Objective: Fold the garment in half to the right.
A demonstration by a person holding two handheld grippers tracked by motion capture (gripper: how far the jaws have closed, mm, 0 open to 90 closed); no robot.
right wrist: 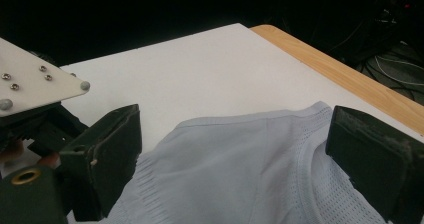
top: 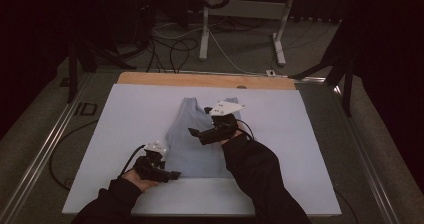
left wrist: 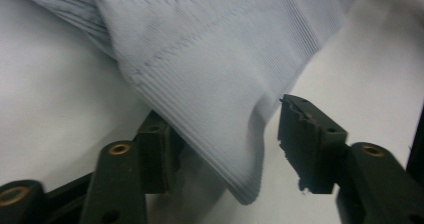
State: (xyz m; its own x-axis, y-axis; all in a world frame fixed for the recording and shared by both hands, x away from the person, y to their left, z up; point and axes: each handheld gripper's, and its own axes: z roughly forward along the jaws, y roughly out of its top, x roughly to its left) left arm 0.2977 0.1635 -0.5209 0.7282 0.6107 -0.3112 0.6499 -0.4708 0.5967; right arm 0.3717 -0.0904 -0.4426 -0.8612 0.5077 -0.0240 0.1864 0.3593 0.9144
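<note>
Closing in on the bottom corner of the pale blue tank top (top: pixel 200 144), the left gripper (top: pixel 172 174) sits at the garment's near left corner. In the left gripper view the ribbed hem (left wrist: pixel 215 134) hangs between the jaws, which stand about half open with a clear gap on the far side, so nothing is pinched yet. The right gripper (top: pixel 195 132) hovers over the middle of the top; its jaws (right wrist: pixel 240 169) are spread wide above the fabric near the armhole and hold nothing.

Now the risks. That left bite looks shallow: the hem crosses the jaws at a slant, and only the corner tip may get caught, so I'd judge it could slip free on any pull. One layer alone could also be taken, leaving the lower layer on the counter and bunching the shirt. If the right jaws come down where they are, they may grab a loose fold rather than an edge, and the two pulls would skew the garment.

The top lies flat, straps away from the person, on a white sheet (top: pixel 125 114) that covers the counter; a wooden edge (top: pixel 200 80) shows at the far side. Beyond it, a dim room: grey carpet, loose cables (top: pixel 170 49) and white frame legs (top: pixel 280 39).
</note>
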